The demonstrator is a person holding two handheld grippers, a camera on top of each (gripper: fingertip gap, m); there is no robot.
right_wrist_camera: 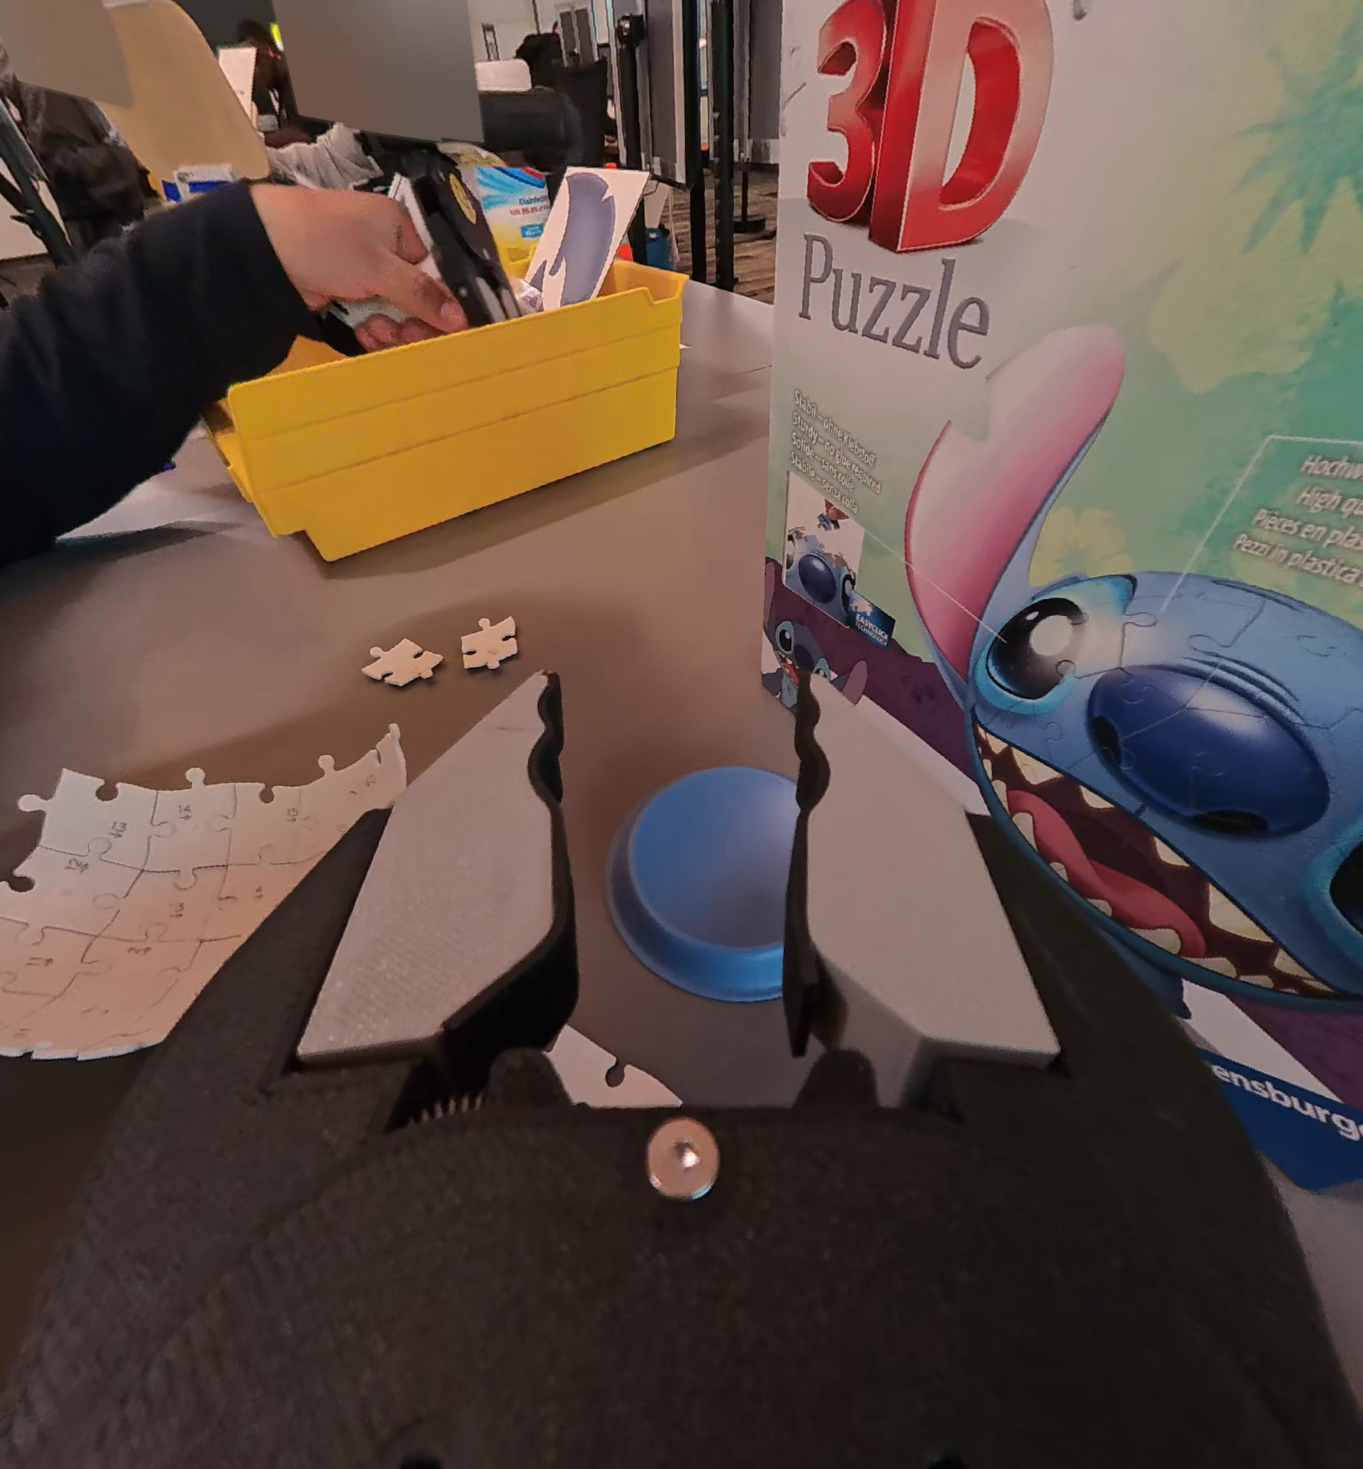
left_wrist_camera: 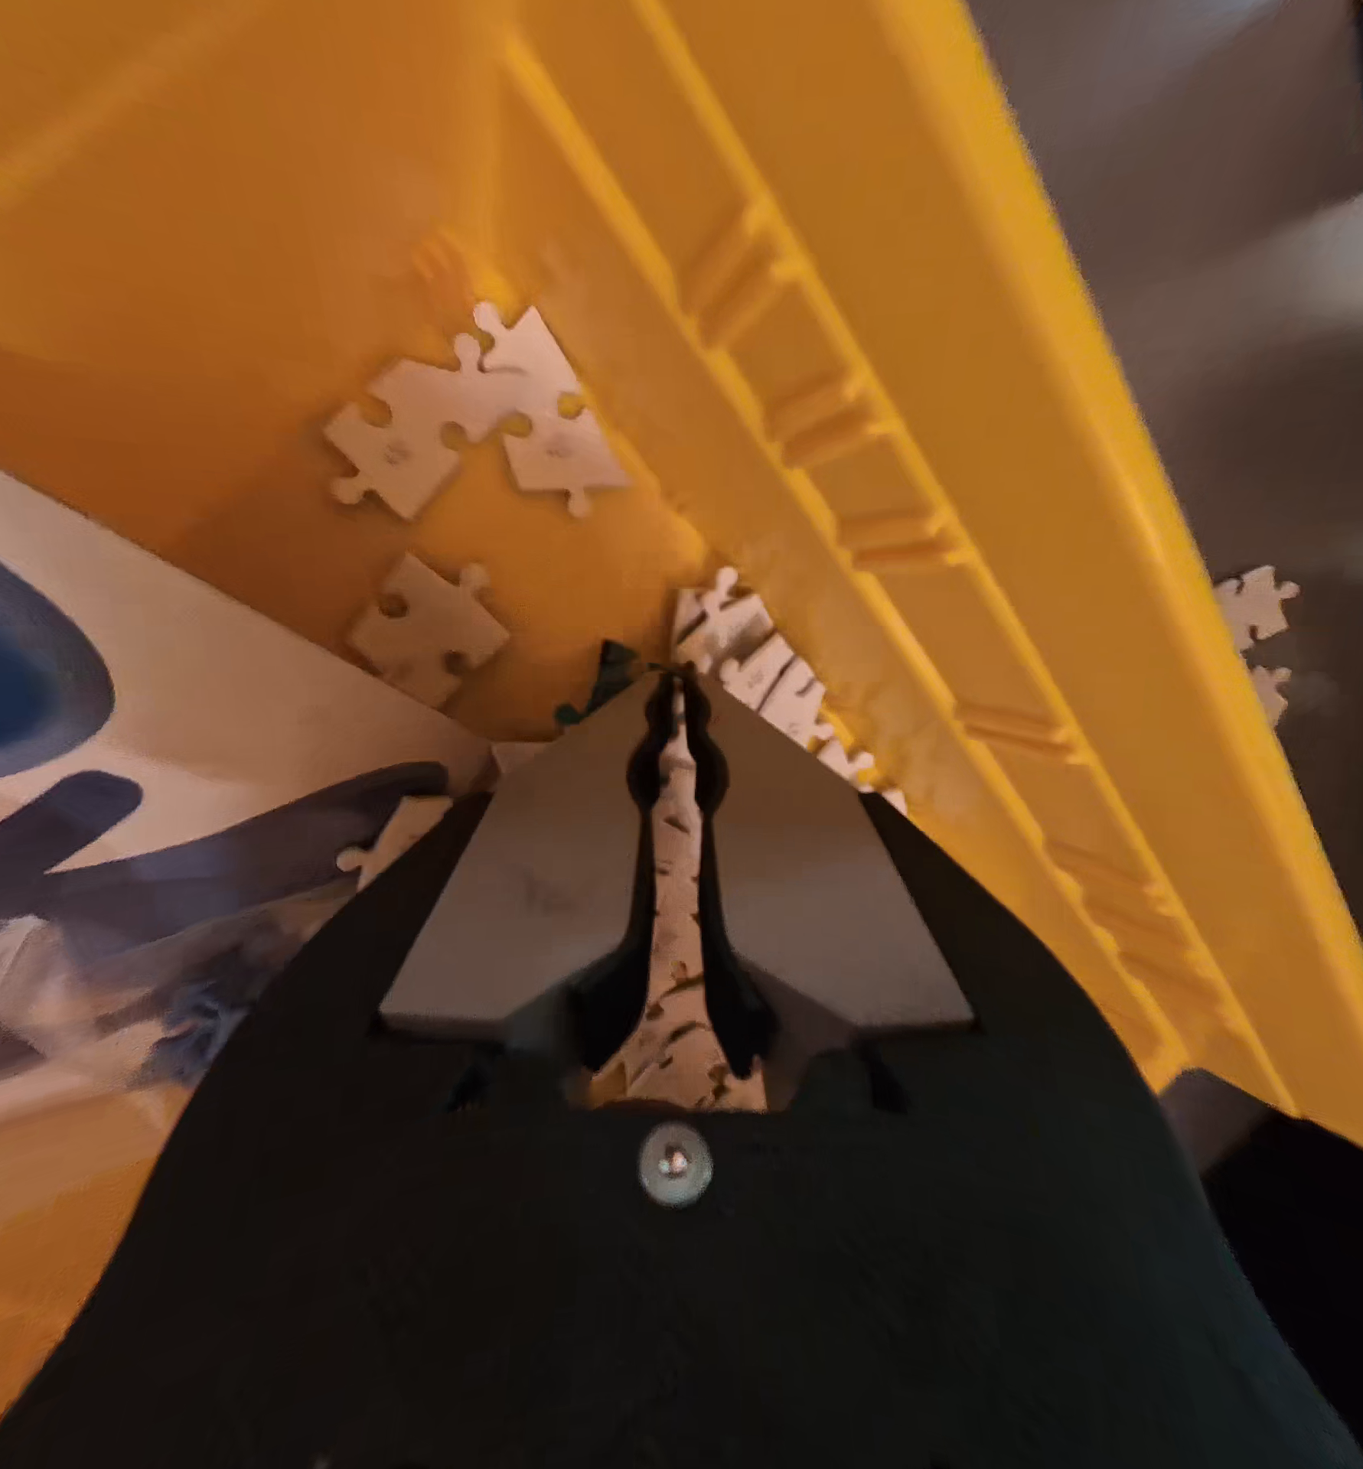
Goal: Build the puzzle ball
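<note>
My left gripper (left_wrist_camera: 674, 676) is down inside the yellow bin (left_wrist_camera: 861, 397), jaws shut, with the edge of a dark teal puzzle piece (left_wrist_camera: 610, 676) pinched at the fingertips. White face-down pieces (left_wrist_camera: 471, 413) lie on the bin floor around it. In the right wrist view the left gripper (right_wrist_camera: 463, 254) shows in a hand, reaching into the bin (right_wrist_camera: 463, 429). My right gripper (right_wrist_camera: 678, 687) is open and empty, low over the table, with a blue round stand (right_wrist_camera: 702, 882) between its fingers. A joined sheet of face-down pieces (right_wrist_camera: 145, 890) lies left of it.
The tall puzzle box (right_wrist_camera: 1059, 477) stands close on the right. Two loose white pieces (right_wrist_camera: 404, 661) (right_wrist_camera: 489, 642) lie on the grey table (right_wrist_camera: 185, 636) ahead. A printed card (left_wrist_camera: 145, 676) leans in the bin. One piece (right_wrist_camera: 606, 1073) lies under my right gripper.
</note>
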